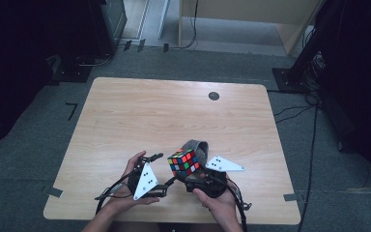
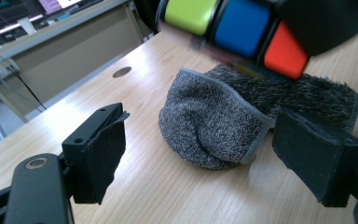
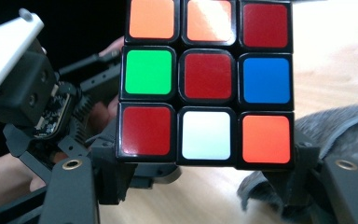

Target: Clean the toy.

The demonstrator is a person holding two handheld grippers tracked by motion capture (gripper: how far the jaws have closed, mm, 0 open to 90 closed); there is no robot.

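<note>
A scrambled puzzle cube point(image 1: 183, 163) is held just above the wooden table point(image 1: 174, 116), near its front edge. My right gripper point(image 3: 207, 161) is shut on the cube point(image 3: 207, 79), one jaw at each lower side of it. A crumpled grey cloth point(image 1: 199, 148) lies on the table right behind the cube. My left gripper point(image 1: 166, 168) is just left of the cube and open. In the left gripper view, its pads point(image 2: 100, 151) stand wide apart in front of the cloth point(image 2: 214, 121), with the cube point(image 2: 242, 23) hanging above.
A small dark round hole point(image 1: 214, 95) sits near the table's far edge. The right gripper view has the left gripper's body and white plate point(image 3: 9, 51) close at the cube's left. Dark equipment and cables point(image 1: 314, 116) surround the table on the grey floor.
</note>
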